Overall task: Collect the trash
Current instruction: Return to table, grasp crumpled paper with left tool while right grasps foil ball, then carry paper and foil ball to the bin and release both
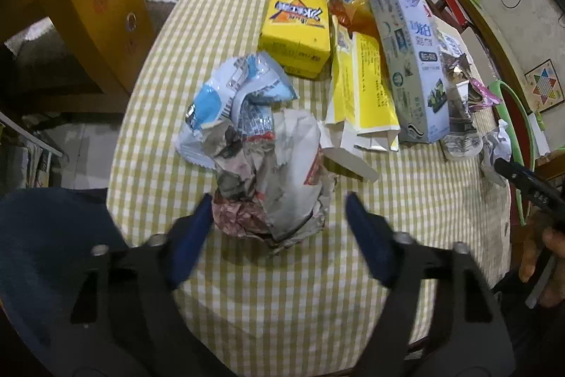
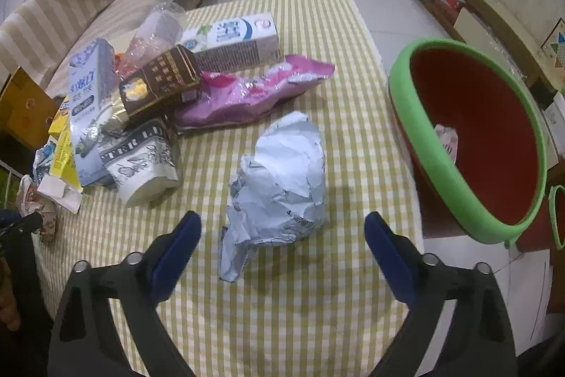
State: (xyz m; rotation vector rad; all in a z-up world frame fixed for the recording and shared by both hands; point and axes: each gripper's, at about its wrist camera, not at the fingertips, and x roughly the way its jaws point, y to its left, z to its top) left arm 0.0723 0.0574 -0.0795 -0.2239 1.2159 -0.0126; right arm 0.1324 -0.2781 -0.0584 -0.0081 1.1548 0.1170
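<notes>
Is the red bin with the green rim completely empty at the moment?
No, a crumpled piece of paper already lies inside the red bin, against its inner wall.

You've got 2 crumpled wads near the yellow carton (image 1: 295, 29): grey-red paper wad (image 1: 272, 179) just in front of it, pale blue-white wad (image 2: 279, 179) well right, lying flat.

A crumpled paper ball (image 2: 282, 172) is placed on the counter (image 2: 317, 288), between a pile of boxes (image 2: 159, 83) at left and a basin (image 2: 469, 143) at right.
</notes>
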